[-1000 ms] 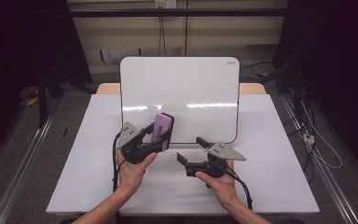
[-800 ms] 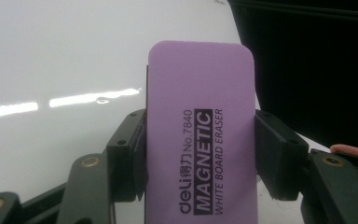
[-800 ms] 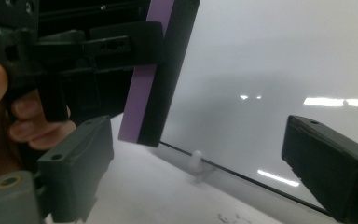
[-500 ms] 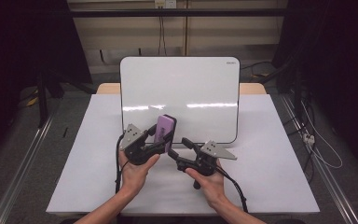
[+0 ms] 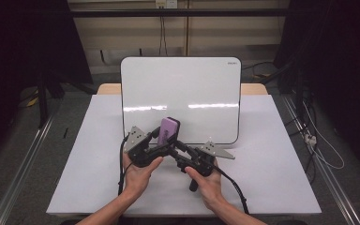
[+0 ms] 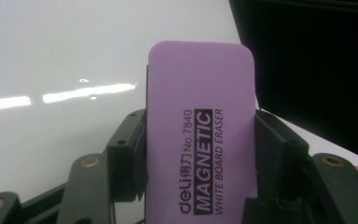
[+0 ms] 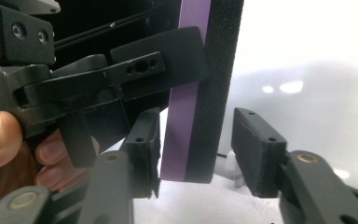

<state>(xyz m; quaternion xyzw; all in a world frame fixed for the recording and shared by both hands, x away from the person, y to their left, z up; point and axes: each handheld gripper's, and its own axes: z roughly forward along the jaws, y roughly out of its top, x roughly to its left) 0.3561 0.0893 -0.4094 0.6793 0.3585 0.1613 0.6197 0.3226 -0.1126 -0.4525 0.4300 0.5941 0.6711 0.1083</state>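
A purple magnetic whiteboard eraser [image 5: 169, 129] with a black felt face stands upright in my left gripper [image 5: 168, 143]. In the left gripper view both pads press its long sides [image 6: 200, 130], so this gripper is shut on it. My right gripper [image 5: 177, 149] has come in from the right, low against the eraser. In the right gripper view the eraser's lower end [image 7: 196, 93] sits between the jaws of the right gripper [image 7: 196, 149], which have just been closing. A gap still shows beside the felt face. The left gripper [image 7: 135, 74] grips the eraser higher up.
A white board [image 5: 183, 89] leans upright at the back of the white-covered table [image 5: 272, 164], just behind the eraser. Both hands meet in front of its lower edge. Cables trail from the grippers toward the table's near edge. Dark curtains stand on both sides.
The right gripper has moved left to the eraser and its jaws have narrowed around the eraser's lower end. The left gripper has kept still with the eraser.
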